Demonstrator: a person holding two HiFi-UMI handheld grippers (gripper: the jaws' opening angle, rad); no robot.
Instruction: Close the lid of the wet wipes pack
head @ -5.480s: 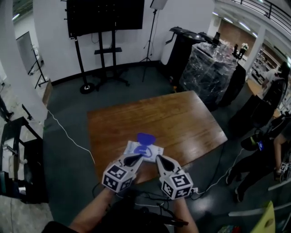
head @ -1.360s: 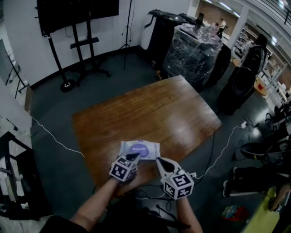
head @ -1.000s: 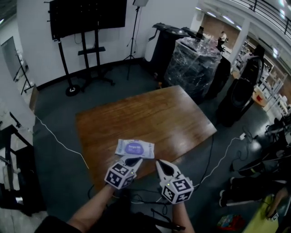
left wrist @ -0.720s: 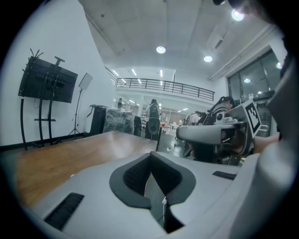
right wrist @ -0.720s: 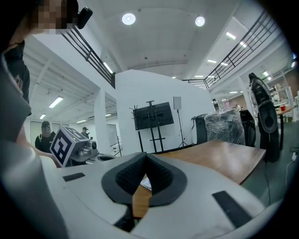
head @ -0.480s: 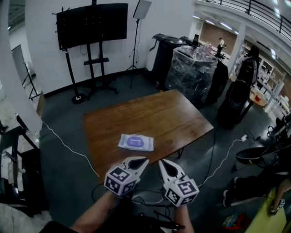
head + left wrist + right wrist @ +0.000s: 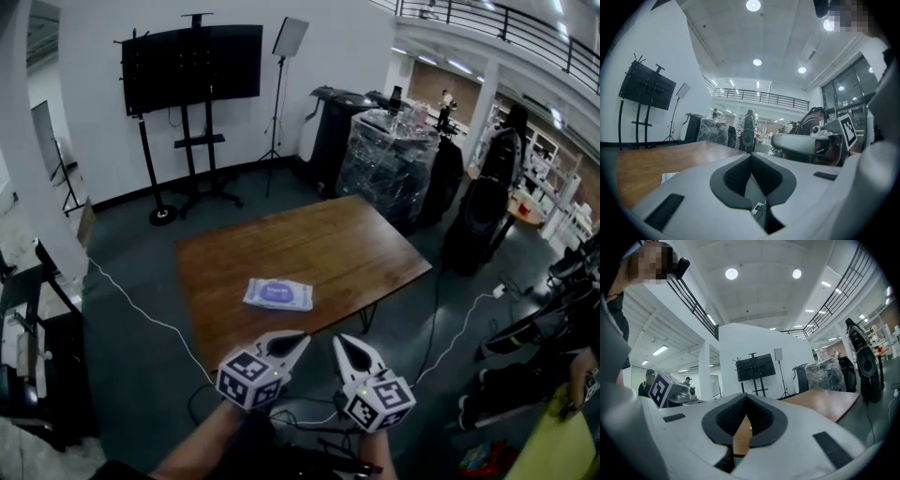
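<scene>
Our left gripper and right gripper both have their jaws pressed together on nothing. They sit side by side, pointing roughly level at the table. We hold them short of its near edge, over the floor. The pack lies flat near that edge, well apart from them, with wood on every side. Its lid seems down.

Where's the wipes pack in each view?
Head view: wipes pack centre frame, on the table's near half.
Left gripper view: only its pale corner, lower left, above the jaw.
Right gripper view: cannot make it out.
Shared landmark: black screen on its stand, in all three.
</scene>
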